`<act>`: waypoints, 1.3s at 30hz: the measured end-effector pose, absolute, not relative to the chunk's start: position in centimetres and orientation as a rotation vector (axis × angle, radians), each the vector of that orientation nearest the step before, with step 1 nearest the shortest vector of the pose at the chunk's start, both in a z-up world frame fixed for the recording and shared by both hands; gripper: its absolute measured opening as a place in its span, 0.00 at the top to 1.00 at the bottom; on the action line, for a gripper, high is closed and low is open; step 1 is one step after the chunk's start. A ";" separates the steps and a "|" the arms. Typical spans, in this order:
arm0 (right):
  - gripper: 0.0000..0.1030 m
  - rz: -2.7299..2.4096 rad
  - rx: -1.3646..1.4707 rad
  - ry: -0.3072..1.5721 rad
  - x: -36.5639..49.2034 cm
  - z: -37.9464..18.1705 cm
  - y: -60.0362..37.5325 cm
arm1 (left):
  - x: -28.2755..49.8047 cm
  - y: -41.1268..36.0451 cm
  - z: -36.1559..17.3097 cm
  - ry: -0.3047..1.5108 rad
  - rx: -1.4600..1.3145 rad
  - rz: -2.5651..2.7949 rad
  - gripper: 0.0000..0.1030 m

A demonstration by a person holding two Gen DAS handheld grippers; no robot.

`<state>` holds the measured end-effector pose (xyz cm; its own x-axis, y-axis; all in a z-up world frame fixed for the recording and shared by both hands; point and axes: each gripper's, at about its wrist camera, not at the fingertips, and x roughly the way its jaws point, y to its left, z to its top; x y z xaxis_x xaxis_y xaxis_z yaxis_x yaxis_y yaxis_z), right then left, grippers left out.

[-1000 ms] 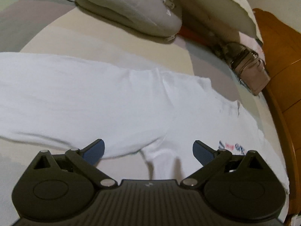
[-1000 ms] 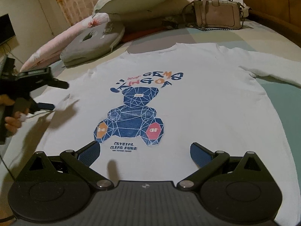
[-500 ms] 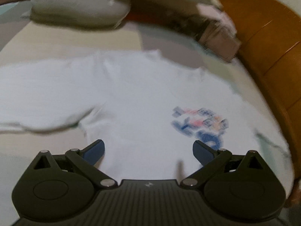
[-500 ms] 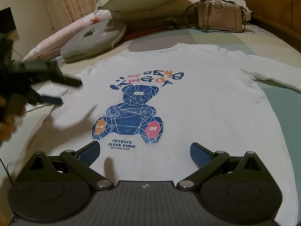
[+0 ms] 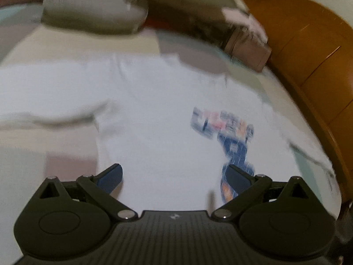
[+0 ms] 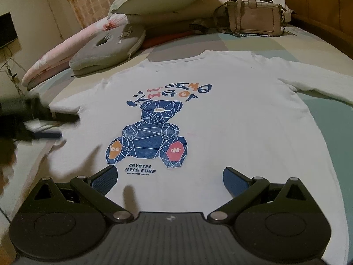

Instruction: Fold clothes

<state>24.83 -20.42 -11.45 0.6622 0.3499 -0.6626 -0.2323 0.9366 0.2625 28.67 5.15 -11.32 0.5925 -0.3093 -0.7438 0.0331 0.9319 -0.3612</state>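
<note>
Through the left wrist camera, blurred, we see our left gripper point(image 5: 174, 176) spread wide and empty over the white shirt point(image 5: 154, 119), flat on the bed point(image 5: 72, 44). From the right wrist, our right gripper point(image 6: 169, 177) gapes empty above its hem; a shallow pinch could drag the fabric and crease it.
</note>
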 end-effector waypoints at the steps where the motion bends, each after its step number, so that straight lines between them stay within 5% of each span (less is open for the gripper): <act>1: 0.00 0.327 0.165 0.780 24.9 -11.5 -20.4 | 28.1 5.0 -11.7 0.907 -0.319 -0.193 0.03; 19: 0.00 0.341 0.147 0.725 21.7 -11.3 -20.2 | 18.7 5.7 -9.6 0.844 -0.189 -0.188 0.03; 30: 0.00 0.291 0.125 0.680 16.4 -9.3 -17.9 | 26.3 17.9 -8.2 0.665 -0.115 0.182 0.03; 39: 0.00 0.293 0.098 0.704 17.2 -8.9 -15.9 | 29.7 22.2 -10.7 0.684 -0.109 0.269 0.03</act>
